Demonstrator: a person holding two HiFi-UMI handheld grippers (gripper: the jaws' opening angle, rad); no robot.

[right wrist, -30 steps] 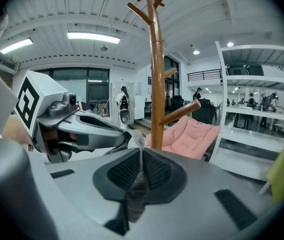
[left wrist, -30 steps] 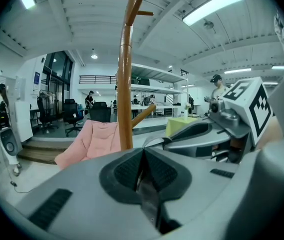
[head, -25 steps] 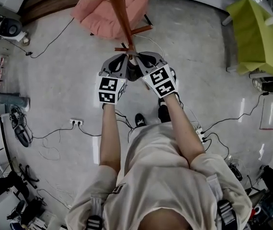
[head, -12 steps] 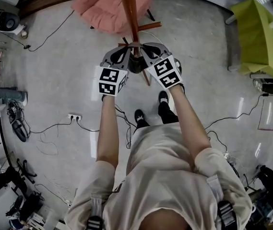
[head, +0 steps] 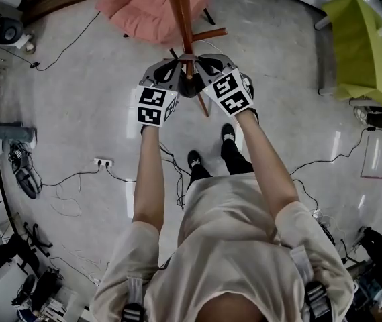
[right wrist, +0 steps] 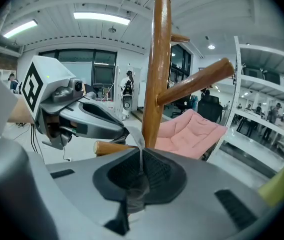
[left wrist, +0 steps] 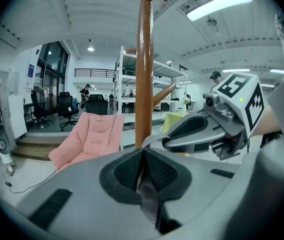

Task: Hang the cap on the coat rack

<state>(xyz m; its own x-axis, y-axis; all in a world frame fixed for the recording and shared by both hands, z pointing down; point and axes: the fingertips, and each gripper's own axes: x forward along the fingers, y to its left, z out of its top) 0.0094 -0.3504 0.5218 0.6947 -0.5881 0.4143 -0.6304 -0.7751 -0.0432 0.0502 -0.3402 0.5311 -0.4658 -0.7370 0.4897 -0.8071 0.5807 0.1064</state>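
Up and forward they go: compared with a second ago, both claws have closed in on the pole. The feet have stepped in under them, and in the head view the wooden trunk now runs down right between the two tools.

Nearest, both arms are stretched out level, side by side. The left claw (left wrist: pixel 142 156) is pinched fully together, with only a thin grey edge nipped between its pads. The right claw (right wrist: pixel 141 166) does the same from the other side, jaws closed tight on that same strip. That strip belongs to the cap (head: pixel 189 86), which hangs as a dark bundle between the two tools, carried by both and touching no part of the stand as far as these views show.

Just beyond stands the coat rack (head: pixel 181 19), its trunk rising directly ahead of both cameras. A short peg (right wrist: pixel 113 147) juts out low beside the right claw's tips, and a longer peg (right wrist: pixel 196 84) slants upward higher on the trunk. Past it sits a pink chair (head: pixel 144 12) on the floor.

By the look of it, this is the approach to the hook, with the cap not yet hung. The next move likely calls for lifting the held edge over a peg's tip, lowering until the peg takes the weight, then letting both claws go.
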